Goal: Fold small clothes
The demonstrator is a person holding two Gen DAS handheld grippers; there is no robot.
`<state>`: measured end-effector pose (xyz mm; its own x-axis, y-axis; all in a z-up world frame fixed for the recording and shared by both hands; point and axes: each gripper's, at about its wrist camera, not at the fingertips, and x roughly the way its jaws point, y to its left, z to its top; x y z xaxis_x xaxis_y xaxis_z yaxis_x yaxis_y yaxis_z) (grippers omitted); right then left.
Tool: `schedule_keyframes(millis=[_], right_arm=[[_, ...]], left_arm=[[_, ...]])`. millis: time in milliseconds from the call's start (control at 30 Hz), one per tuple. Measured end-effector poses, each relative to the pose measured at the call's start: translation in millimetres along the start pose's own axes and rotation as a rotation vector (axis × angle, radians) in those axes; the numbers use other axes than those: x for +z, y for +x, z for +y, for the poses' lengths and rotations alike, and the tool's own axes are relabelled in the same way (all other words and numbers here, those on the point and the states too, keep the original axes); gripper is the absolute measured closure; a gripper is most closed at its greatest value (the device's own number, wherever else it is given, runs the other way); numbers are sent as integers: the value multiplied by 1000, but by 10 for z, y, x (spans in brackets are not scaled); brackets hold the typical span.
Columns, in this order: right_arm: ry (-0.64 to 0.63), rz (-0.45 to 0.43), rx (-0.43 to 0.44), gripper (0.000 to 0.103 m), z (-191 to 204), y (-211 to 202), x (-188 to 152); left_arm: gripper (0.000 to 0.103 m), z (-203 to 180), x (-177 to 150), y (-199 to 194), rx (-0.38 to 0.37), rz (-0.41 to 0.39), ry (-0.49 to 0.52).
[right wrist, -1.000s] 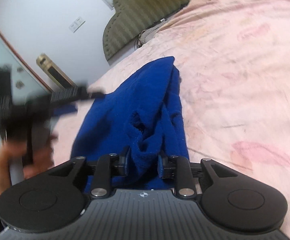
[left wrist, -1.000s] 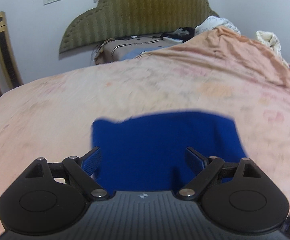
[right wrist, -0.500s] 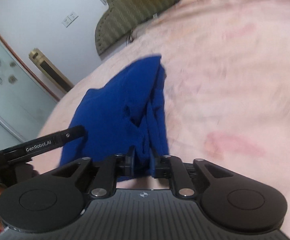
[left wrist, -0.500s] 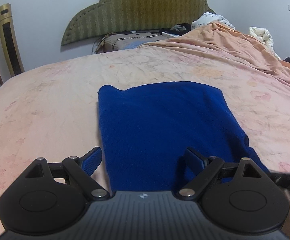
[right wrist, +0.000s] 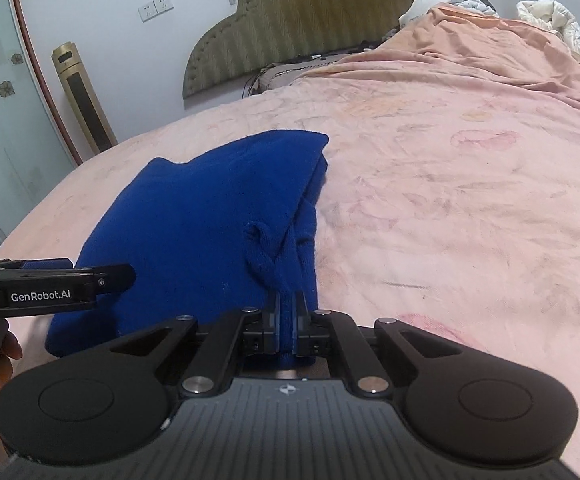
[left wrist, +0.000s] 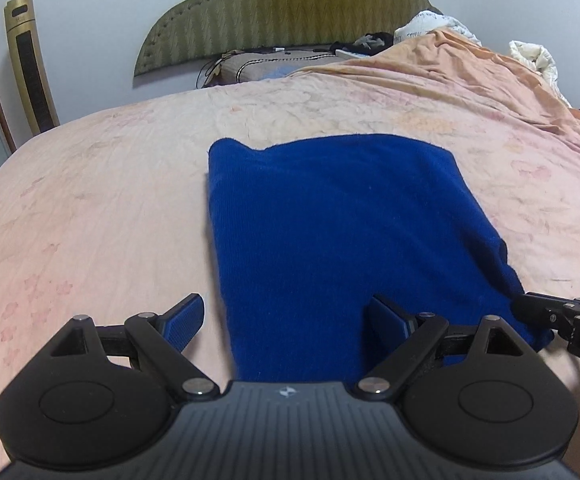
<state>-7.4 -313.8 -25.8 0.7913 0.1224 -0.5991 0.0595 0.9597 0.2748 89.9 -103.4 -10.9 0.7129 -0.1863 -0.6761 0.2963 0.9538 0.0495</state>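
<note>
A folded dark blue garment [left wrist: 330,216] lies flat on the pink bedspread [left wrist: 90,184]. My left gripper [left wrist: 288,316] is open and empty, just above the garment's near left edge. My right gripper [right wrist: 288,306] is shut on the near right corner of the garment [right wrist: 210,220], where the layers bunch into folds. The right gripper also shows in the left wrist view [left wrist: 530,306], at the garment's right corner. The left gripper shows in the right wrist view [right wrist: 90,278], over the garment's left side.
An olive padded headboard [left wrist: 290,8] stands at the far end, with pillows and dark items below it. White bedding [left wrist: 530,56] is piled at the far right. A gold tower unit [left wrist: 30,64] stands by the wall at left.
The garment has come down from a lifted, draped hold and now lies flatter on the bed. The right gripper has lowered and stays shut on it. The left gripper stays open.
</note>
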Motion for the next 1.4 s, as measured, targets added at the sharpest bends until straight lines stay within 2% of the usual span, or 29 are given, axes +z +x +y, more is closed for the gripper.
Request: schedule_keyframes(millis=[233, 267, 333, 367, 400, 433, 467, 600, 700, 833, 900, 1000, 1033, 1100, 1133, 1167, 1233, 1267, 1400], right_arm=[[-5, 14, 2, 97, -25, -37, -21], [-2, 21, 13, 87, -35, -47, -15], [15, 26, 47, 79, -71, -84, 27], [25, 26, 67, 60, -99, -98, 66], [35, 20, 83, 49, -128, -103, 118], [38, 5, 90, 31, -152, -100, 178], [33, -10, 89, 23, -168, -79, 247], [18, 6, 84, 24, -241, 233, 502], [92, 77, 171, 30, -370, 587, 653], [173, 118, 306, 31, -501, 964, 815], [196, 132, 360, 31, -532, 1117, 903], [220, 144, 421, 48, -546, 1315, 993], [227, 146, 425, 56, -549, 1369, 1012], [250, 147, 430, 64, -559, 1442, 1042], [252, 142, 424, 69, -552, 1451, 1054], [242, 130, 412, 72, -538, 1435, 1064], [196, 97, 386, 76, -459, 1377, 1082], [162, 75, 368, 78, -412, 1325, 1094], [116, -10, 343, 79, -333, 1176, 1182]], left_arm=[[13, 57, -20, -30, 5, -4, 6], [13, 79, -18, -37, 4, -8, 7], [13, 168, 8, -53, 1, -30, 0], [13, 236, 32, -50, 1, -41, -15], [13, 299, 58, -33, -3, -46, -37], [12, 384, 90, 1, -18, -41, -68], [11, 470, 126, 52, -41, -29, -100], [9, 787, 221, 366, -193, 63, -245], [9, 908, 282, 602, -290, 110, -310], [9, 977, 402, 780, -367, 98, -346], [9, 1010, 468, 913, -438, 101, -380], [10, 1021, 560, 1093, -489, 82, -448], [11, 1007, 598, 1144, -488, 79, -457], [30, 948, 680, 1208, -459, 71, -441], [52, 900, 718, 1229, -427, 75, -407], [63, 861, 748, 1238, -395, 79, -372], [74, 805, 780, 1182, -374, 47, -325], [77, 766, 796, 1129, -366, 22, -296], [78, 661, 873, 1038, -335, -43, -222]])
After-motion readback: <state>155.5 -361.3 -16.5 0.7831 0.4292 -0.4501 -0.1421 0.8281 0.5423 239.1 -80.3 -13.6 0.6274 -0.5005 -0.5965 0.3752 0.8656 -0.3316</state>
